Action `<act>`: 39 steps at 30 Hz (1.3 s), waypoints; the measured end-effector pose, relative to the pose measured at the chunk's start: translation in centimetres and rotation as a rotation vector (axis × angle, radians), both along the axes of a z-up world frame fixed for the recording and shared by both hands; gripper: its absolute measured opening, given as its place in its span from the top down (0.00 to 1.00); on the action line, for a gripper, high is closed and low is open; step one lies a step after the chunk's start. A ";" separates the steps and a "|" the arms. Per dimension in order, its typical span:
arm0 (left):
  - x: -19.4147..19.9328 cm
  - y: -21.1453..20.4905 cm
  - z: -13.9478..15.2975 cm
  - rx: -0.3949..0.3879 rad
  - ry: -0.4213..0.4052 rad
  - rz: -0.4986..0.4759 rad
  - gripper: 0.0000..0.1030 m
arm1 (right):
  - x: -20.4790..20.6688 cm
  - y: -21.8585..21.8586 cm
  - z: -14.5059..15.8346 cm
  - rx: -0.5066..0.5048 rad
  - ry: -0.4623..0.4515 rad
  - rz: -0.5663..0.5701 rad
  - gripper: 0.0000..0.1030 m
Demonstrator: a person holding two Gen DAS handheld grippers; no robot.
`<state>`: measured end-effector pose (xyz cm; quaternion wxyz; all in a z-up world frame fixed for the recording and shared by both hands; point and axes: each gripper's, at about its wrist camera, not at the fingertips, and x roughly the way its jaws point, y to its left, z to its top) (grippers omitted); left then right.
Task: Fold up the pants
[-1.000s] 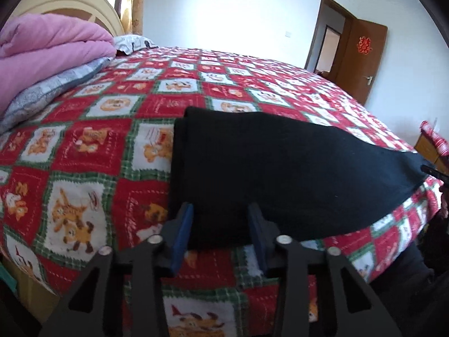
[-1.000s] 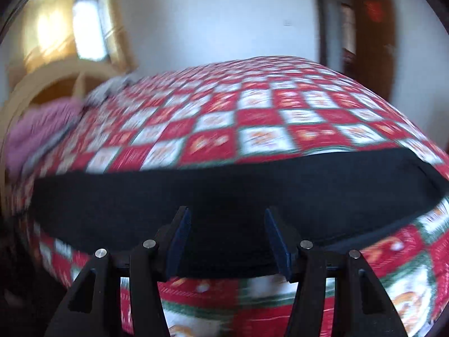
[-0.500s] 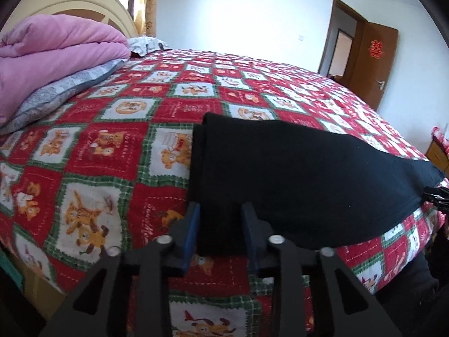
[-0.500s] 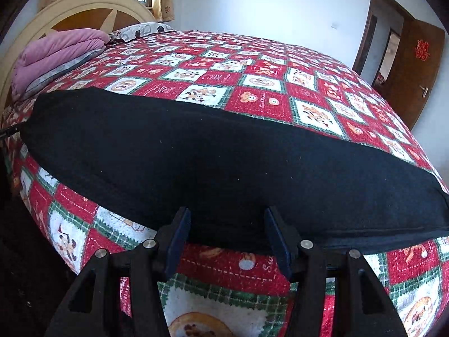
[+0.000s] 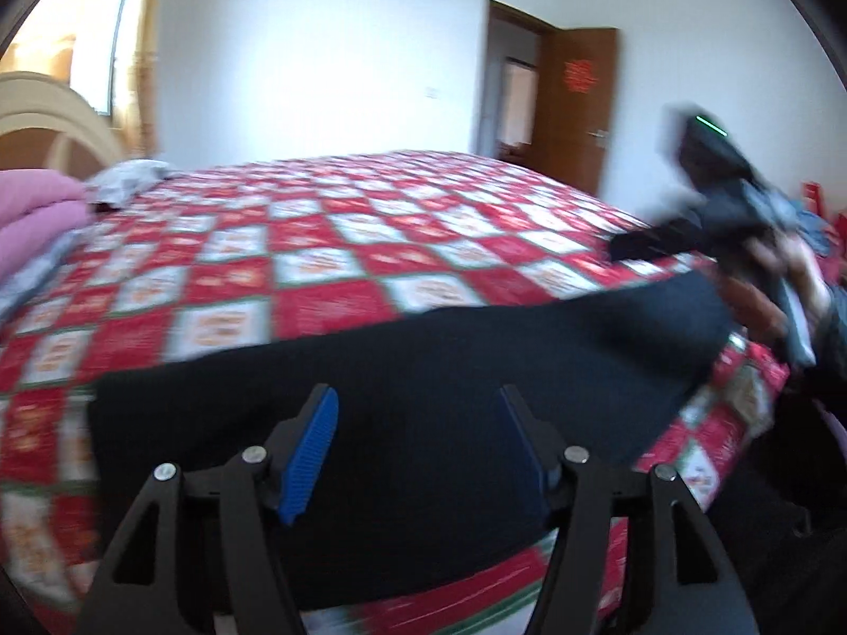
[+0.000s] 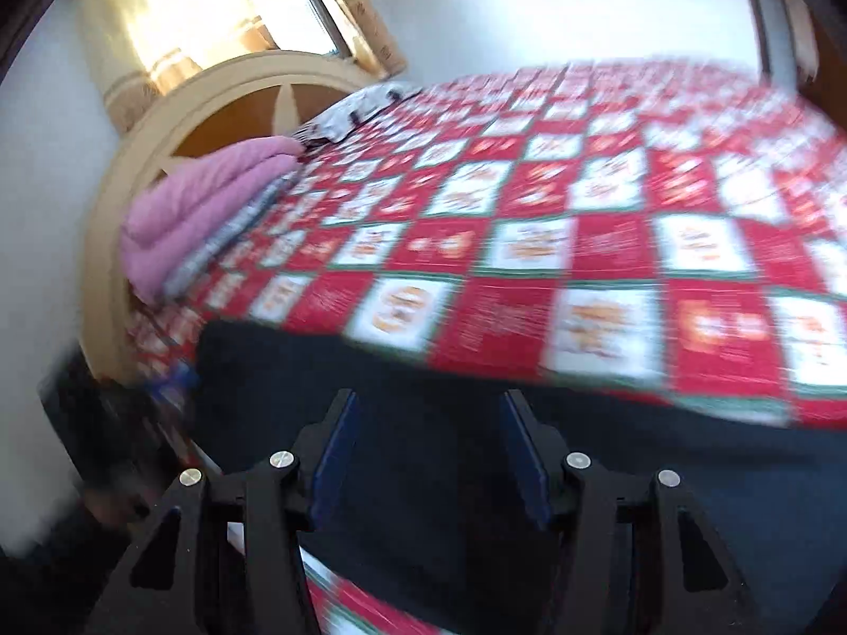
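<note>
Black pants (image 5: 423, 402) folded lengthwise, flat along near edge of red patchwork bed (image 5: 328, 243). Left tool (image 5: 418, 455) opening, corner now released; right tool (image 6: 429, 455) apart, empty, above cloth. Both withdrawn since last fold; cross fold likely next.

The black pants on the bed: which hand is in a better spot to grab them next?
Probably left. The left gripper, jaws opening, hangs over the black pants near their end. The right gripper is open over their middle.
</note>
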<state>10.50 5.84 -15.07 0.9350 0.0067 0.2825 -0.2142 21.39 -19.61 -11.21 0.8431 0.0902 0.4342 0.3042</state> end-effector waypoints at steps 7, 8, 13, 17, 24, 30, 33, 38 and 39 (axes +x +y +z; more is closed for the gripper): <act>-0.2 -2.7 -3.9 -0.018 0.101 -0.145 0.37 | 7.3 7.2 -4.8 0.095 0.295 0.114 0.45; -0.5 -2.5 -4.0 -0.036 0.092 -0.150 0.36 | 7.6 7.8 -5.3 0.097 0.323 0.130 0.45; 0.1 -0.7 -3.5 -0.157 0.132 -0.174 0.36 | 7.3 9.3 -7.0 0.162 0.467 0.241 0.45; 0.6 -0.1 -3.9 -0.208 0.142 -0.194 0.36 | 5.4 9.6 -6.8 0.209 0.494 0.333 0.44; 0.3 -0.7 -4.1 -0.151 0.105 -0.202 0.36 | 7.2 9.6 -8.3 0.279 0.593 0.309 0.44; 0.3 -0.6 -4.3 -0.156 0.098 -0.209 0.36 | 9.0 12.0 -10.9 0.418 0.762 0.282 0.44; 0.3 -0.6 -4.3 -0.153 0.095 -0.212 0.36 | 9.3 12.8 -10.8 0.445 0.750 0.246 0.55; 0.3 -0.6 -4.3 -0.155 0.089 -0.213 0.36 | 9.9 12.4 -9.5 0.446 0.678 0.200 0.87; 0.2 -0.6 -4.4 -0.155 0.088 -0.213 0.36 | 9.9 12.3 -9.1 0.437 0.657 0.196 0.88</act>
